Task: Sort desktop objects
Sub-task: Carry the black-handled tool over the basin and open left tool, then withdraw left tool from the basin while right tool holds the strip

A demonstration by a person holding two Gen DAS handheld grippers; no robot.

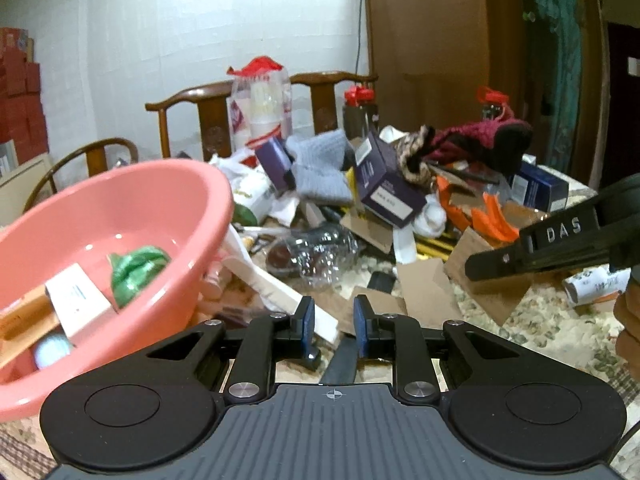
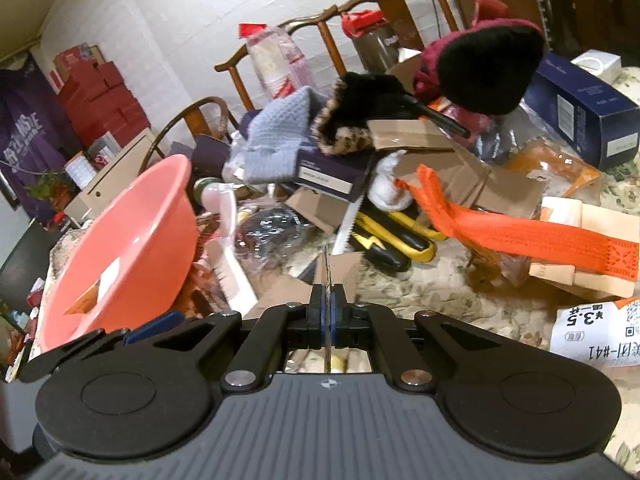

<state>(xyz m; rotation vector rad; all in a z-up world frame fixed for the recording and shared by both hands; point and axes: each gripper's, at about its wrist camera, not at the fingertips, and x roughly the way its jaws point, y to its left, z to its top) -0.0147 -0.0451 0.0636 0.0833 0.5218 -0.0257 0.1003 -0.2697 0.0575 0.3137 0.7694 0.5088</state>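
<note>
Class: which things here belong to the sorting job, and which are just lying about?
Job: pink basin, right gripper shut on a thin blade, purple box, orange strap.
Lying about: wooden chair, stacked red boxes, purple shirt.

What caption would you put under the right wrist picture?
Right gripper pinches a thin blade edge-on, beside the pink basin.

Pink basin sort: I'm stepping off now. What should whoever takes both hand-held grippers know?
Left hand-held gripper: jaws slightly apart, nothing clearly gripped, beside the pink basin.
Right hand-held gripper: shut on a thin serrated strip.
Done: white box and green wrapper lie in the basin.
Left: grey knit, purple box, yellow cutters, orange strap.
</note>
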